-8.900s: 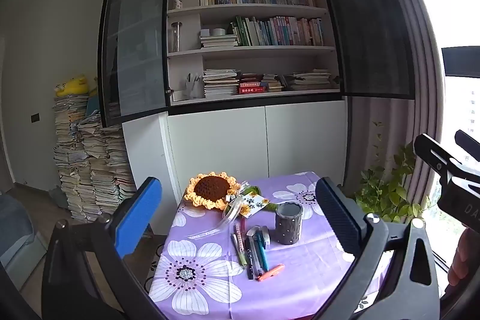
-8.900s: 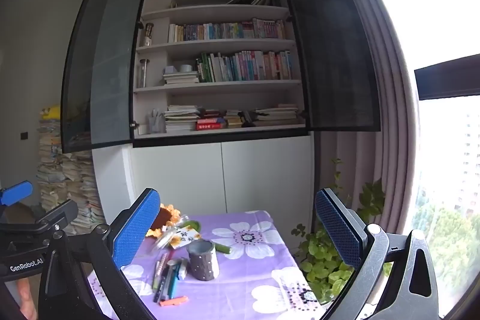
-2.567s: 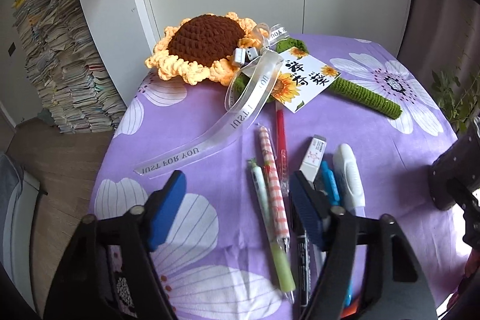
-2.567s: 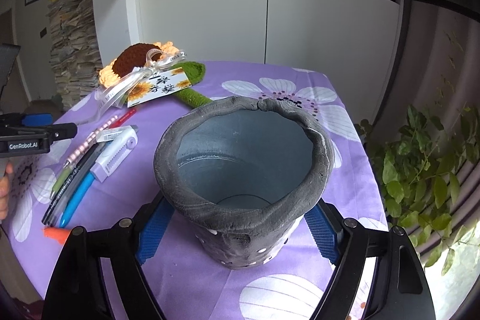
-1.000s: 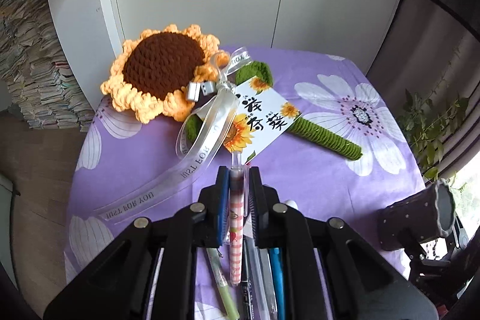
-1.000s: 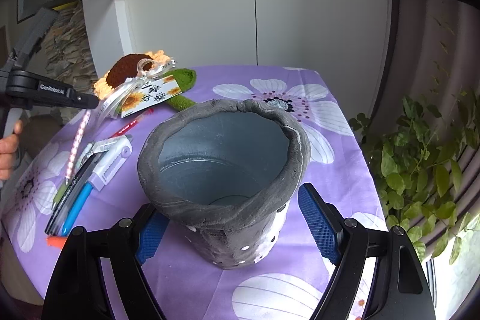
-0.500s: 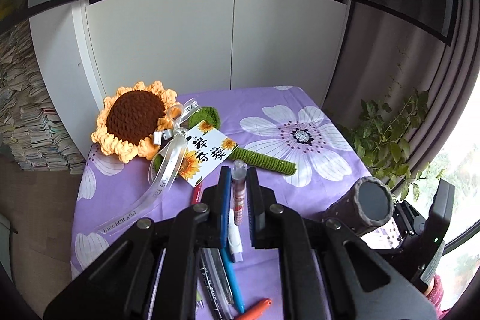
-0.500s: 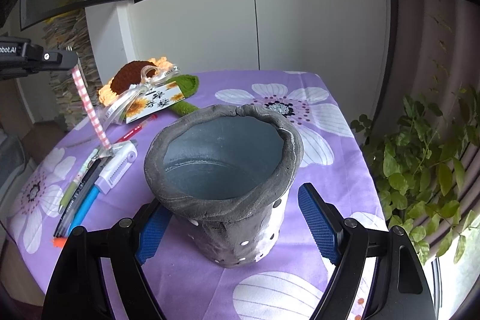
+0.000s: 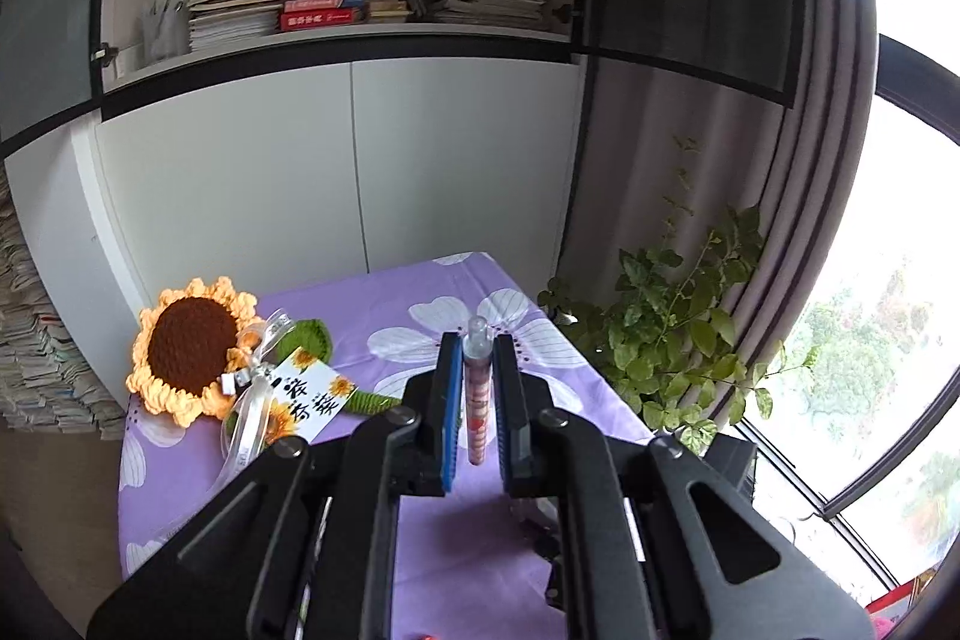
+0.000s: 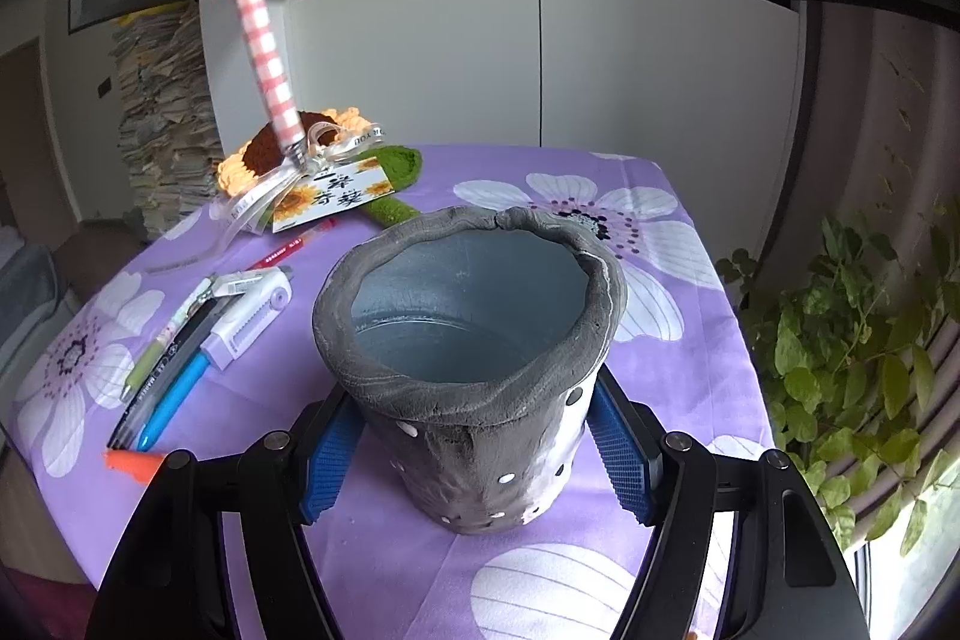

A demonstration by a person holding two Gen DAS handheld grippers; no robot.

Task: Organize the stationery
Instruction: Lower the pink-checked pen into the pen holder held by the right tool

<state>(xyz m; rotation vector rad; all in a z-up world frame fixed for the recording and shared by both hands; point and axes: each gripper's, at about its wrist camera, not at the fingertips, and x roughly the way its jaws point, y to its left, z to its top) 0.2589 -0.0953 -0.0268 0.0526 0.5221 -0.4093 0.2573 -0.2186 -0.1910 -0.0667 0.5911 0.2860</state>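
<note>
The pink-and-white checked pen (image 10: 258, 22) hangs in the air, pinched at its upper end by the left gripper (image 9: 478, 388), whose blue pads sit nearly together with only the pen barrel between them. In the right wrist view the pen slants down from the top left corner, its metal tip over the crocheted sunflower (image 10: 282, 148), well up and to the left of the pen holder.

The grey pen holder (image 10: 474, 340) stands upright on the purple flowered desk (image 10: 660, 316), mouth open and empty as far as the inside shows, its lip uneven and its wall dotted with small holes. The right gripper (image 10: 474, 451) has its pads against both sides of the holder's lower wall; the contact on the far side of each pad is hard to judge.

Left of the holder lie a white correction tape (image 10: 249, 316), a green pen (image 10: 159, 346), a blue pen (image 10: 174, 400), a red pen (image 10: 294, 241) and an orange marker (image 10: 132, 460). A potted plant (image 10: 852, 352) stands off the desk's right edge.
</note>
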